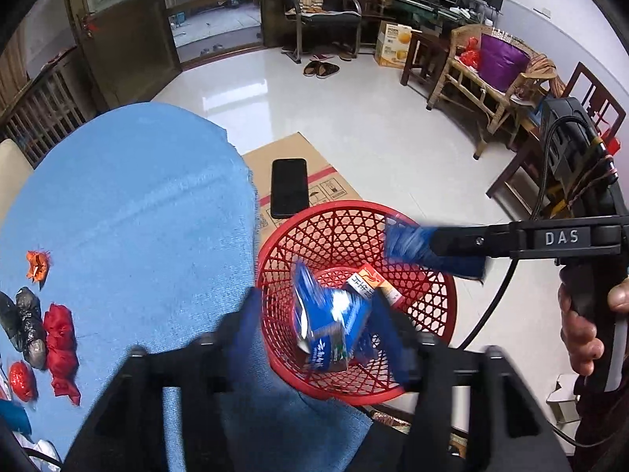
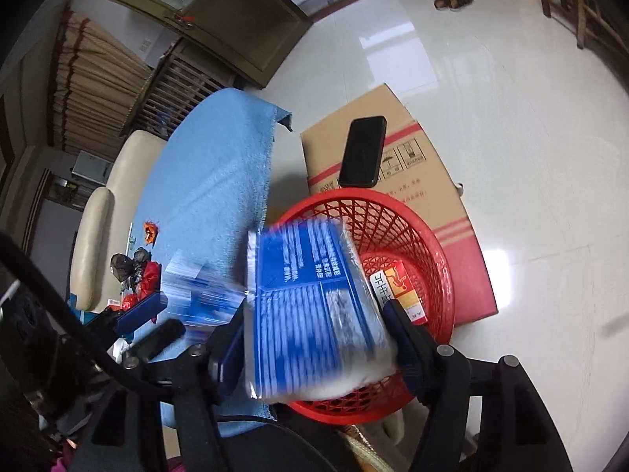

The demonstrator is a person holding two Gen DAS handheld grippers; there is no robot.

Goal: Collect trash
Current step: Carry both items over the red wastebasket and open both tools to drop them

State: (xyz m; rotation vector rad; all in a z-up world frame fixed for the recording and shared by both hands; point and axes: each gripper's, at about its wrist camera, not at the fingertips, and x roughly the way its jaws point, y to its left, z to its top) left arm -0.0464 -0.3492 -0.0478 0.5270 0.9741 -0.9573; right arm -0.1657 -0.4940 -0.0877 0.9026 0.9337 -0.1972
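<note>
Right now both claws hang over the red basket [image 1: 355, 306]. The left claw [image 1: 314, 338] stands half-open around a crumpled blue carton [image 1: 330, 326]; the right claw [image 2: 314, 338] loosely flanks a blue packet [image 2: 310, 306]. Either could catch the rim and spill onto the floor.

A round red plastic lattice basket [image 1: 355, 303] is seen just beside the right edge of a table covered with a light blue cloth [image 1: 125, 216]. A crumpled blue and white carton [image 1: 328, 326] is seen between the spread blue pads of the left gripper [image 1: 318, 334], over the basket, apparently untouched by them. A small red and white box [image 1: 373, 283] lies inside. The right gripper [image 1: 432, 251] is held over the basket's right rim.
</note>
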